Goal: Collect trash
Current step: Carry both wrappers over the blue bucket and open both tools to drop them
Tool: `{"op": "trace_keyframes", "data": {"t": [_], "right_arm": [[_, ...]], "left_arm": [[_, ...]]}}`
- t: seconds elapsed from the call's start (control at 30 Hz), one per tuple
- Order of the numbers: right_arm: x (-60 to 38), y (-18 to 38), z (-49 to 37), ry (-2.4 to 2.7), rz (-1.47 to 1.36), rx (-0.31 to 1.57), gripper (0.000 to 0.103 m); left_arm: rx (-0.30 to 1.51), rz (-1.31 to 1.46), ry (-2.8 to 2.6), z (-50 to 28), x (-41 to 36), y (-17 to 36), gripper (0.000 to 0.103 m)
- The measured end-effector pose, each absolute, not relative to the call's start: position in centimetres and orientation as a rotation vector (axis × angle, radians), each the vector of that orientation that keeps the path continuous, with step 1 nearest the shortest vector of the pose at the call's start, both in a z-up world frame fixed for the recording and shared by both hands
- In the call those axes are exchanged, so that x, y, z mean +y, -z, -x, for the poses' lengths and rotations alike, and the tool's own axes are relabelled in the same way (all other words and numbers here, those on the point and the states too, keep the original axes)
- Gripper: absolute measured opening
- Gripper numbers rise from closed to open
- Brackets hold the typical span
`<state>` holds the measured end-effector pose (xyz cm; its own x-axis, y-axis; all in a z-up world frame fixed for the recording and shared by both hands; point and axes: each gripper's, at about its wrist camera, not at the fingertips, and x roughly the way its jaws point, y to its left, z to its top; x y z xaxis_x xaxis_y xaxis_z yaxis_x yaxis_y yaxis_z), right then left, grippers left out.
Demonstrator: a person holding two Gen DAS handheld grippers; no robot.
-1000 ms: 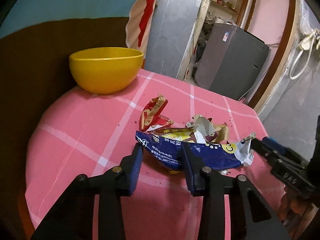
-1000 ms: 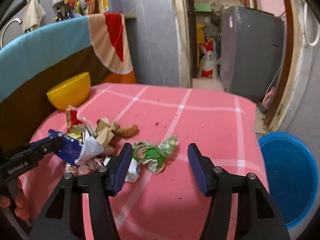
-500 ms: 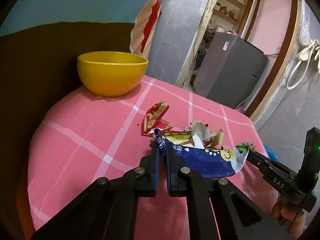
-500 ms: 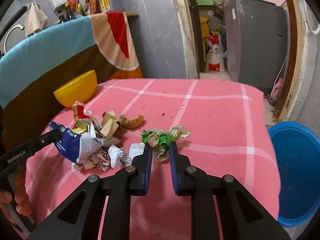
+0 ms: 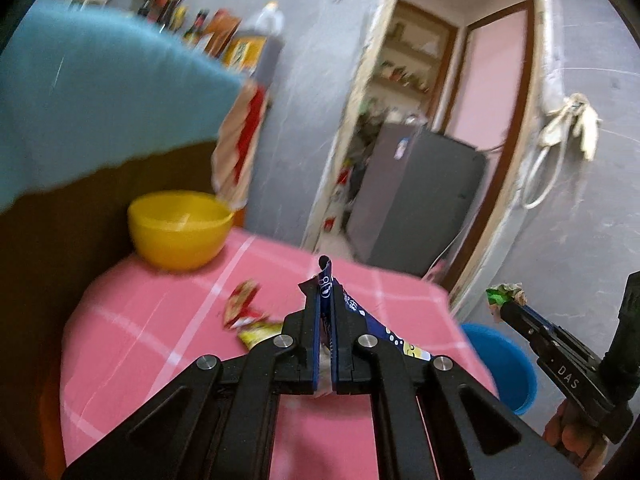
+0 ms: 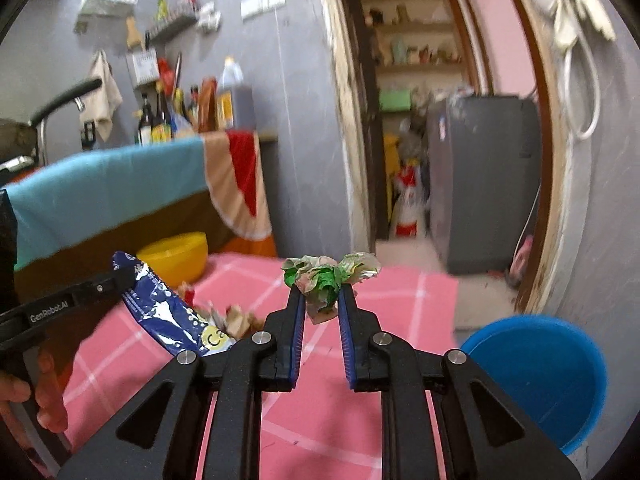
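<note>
Above the pink table, tongs pinch a blue wrapper

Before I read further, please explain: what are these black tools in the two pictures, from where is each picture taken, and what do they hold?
No robot is here. A person holds a two-finger gripper in each hand, and each gripper carries a wide-angle camera that looks along its fingers.

In the left camera's picture, the left gripper is shut on a blue snack wrapper. In the right camera's picture, the right gripper pinches a crumpled green wrapper.

Both are lifted above a table with a pink checked cloth. More trash and a yellow bowl remain on it. A blue bin stands on the floor beside it.
</note>
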<state>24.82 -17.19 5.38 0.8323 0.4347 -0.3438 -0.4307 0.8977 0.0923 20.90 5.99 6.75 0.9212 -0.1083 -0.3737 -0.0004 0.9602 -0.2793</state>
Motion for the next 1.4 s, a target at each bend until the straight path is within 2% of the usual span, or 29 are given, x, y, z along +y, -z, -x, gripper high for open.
{"op": "trace_keyframes", "data": {"t": [0.27,0.57,0.9,1.3,1.4], "right_arm": [[-22.2,-9.1,-22.2,-0.356,-0.027,0.199,0.015],[-29.0,-10.0,-21.1,-0.183,0.005,0.131,0.015],[-35.5,-5.9,-22.7,-0.055,-0.051,0.253,0.016],[-37.5,-0.4,-26.3,-0.047,-0.104,0.444,0.017],[-37.7,0.5,-27.1,-0.054,-0.114,0.481,0.019]], "left_arm": [[0.24,0.193,0.157,-20.3,-0.9,-10.7,0.002],[0.19,0.14,0.307,-22.1,-10.4,-12.2,0.002],[0.318,0.102,0.378,-26.9,-18.3,-9.6,0.002],[0.54,0.124,0.328,-32.8,-21.0,-4.4,0.002],[0.579,0.142,0.331,-33.7,-21.0,-3.6,0.003]]}}
